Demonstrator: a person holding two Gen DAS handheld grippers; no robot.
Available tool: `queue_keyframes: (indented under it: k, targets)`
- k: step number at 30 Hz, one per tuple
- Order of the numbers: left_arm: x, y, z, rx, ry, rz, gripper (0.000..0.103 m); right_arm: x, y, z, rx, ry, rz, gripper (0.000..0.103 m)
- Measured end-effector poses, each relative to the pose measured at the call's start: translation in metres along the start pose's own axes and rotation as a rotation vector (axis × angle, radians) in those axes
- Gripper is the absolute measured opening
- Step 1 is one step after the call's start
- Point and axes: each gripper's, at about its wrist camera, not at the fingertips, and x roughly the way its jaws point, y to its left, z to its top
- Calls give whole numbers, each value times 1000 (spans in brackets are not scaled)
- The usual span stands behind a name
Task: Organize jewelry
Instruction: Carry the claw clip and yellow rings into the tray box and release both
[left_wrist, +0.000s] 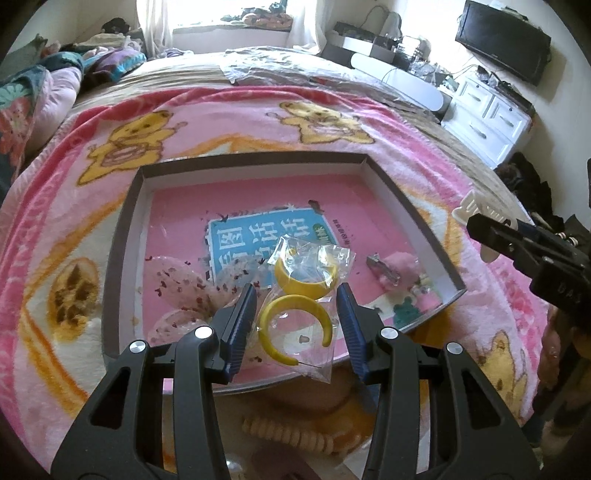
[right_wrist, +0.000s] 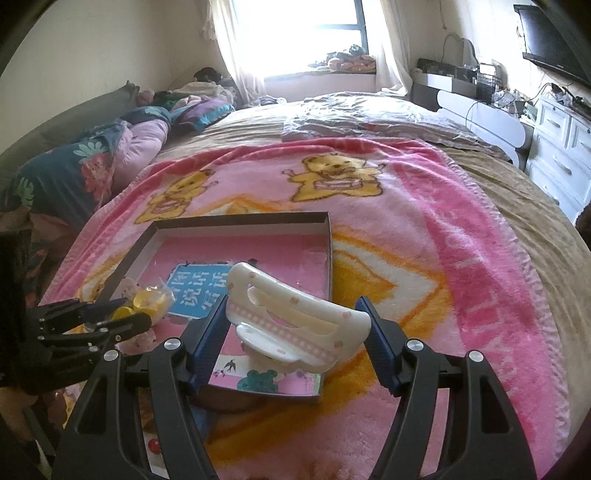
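Note:
A shallow pink box (left_wrist: 402, 192) lies on the bed. My left gripper (left_wrist: 297, 314) is shut on a clear bag with two yellow bangles (left_wrist: 295, 325), held over the box's near edge. Pink hair pieces (left_wrist: 397, 267) lie inside at the right, and speckled pink items (left_wrist: 177, 280) at the left. My right gripper (right_wrist: 295, 328) is shut on a white hair claw clip (right_wrist: 295, 314) with pink dots, held above the box (right_wrist: 240, 221). The left gripper (right_wrist: 107, 321) with the yellow bangles (right_wrist: 147, 301) shows in the right wrist view.
A pink bear-print blanket (left_wrist: 258, 122) covers the bed. A cream spiral hair tie (left_wrist: 291, 435) lies near the front edge. Pillows and bedding (right_wrist: 92, 162) lie at the left. White drawers (left_wrist: 491, 118) stand at the right.

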Motion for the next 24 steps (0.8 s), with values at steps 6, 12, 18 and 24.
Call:
queue_keyframes:
  k: [6,12,18,24]
  targets:
    - [10,8,-4,-13,16,11,37,18,7,-2,-10,28,-1,67]
    - [15,16,-9,-18,27,35,38,38,15,-7,-20,67,8,67]
    - [9,25,-11,-30,17,69,46,51,23,-14,-29,97,15,67]
    - [-2,37,-13,-51,3,96,61,60,31,-18,-32,123,27,68]
